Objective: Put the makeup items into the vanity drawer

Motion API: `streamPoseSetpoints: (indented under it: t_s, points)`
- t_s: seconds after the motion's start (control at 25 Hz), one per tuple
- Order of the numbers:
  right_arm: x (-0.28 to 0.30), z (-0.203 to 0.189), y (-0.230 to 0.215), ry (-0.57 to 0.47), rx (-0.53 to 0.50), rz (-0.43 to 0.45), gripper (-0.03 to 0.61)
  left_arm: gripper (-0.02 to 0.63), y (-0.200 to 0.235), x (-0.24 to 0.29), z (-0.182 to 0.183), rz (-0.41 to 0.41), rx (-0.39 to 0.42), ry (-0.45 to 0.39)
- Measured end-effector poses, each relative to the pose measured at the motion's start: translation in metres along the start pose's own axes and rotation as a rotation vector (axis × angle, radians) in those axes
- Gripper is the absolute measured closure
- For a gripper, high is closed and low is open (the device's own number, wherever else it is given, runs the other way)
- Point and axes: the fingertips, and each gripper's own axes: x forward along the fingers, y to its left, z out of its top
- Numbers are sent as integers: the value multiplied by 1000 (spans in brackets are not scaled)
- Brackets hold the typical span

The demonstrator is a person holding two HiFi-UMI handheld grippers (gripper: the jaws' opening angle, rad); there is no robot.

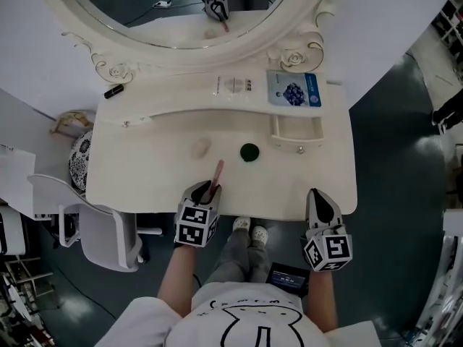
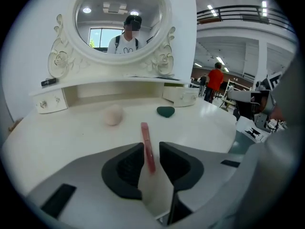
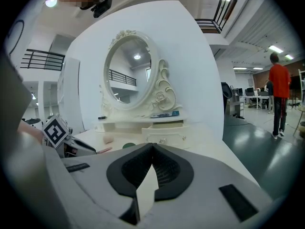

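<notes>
My left gripper (image 1: pixel 210 188) (image 2: pixel 151 157) is shut on a slim pink makeup stick (image 1: pixel 216 173) (image 2: pixel 147 146), which points forward over the white vanity top (image 1: pixel 145 165), near its front edge. A pale pink sponge (image 1: pixel 200 147) (image 2: pixel 113 115) and a dark green sponge (image 1: pixel 249 152) (image 2: pixel 166 111) lie farther back on the top. The small drawer (image 1: pixel 296 130) (image 3: pixel 164 128) at the right stands pulled out. My right gripper (image 1: pixel 323 206) (image 3: pixel 152 162) is shut and holds nothing, over the front right edge of the vanity.
An oval mirror (image 1: pixel 195 9) stands at the back with a shelf (image 1: pixel 181 89) below it that carries a blue-and-white packet (image 1: pixel 293 89) and a small black item (image 1: pixel 113 90). A white chair (image 1: pixel 94 223) stands at the left. The left drawer (image 2: pixel 46 102) is closed.
</notes>
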Motion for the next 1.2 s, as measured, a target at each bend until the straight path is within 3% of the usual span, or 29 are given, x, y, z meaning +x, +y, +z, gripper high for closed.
streamPoseSetpoints:
  t_s: [0.16, 0.4, 1.0, 1.2]
  points:
    - [-2, 1, -1, -5, -1, -8, 563, 538, 1, 6, -3, 38, 47, 48]
    - [-9, 14, -3, -31, -20, -15, 563, 554, 7, 3, 2, 48, -4, 38]
    - [-22, 108, -15, -206, -107, -67, 563, 554, 12, -26, 106, 42, 12, -196]
    - [-21, 118, -15, -228, -115, -81, 563, 554, 16, -29, 123, 30, 14, -237]
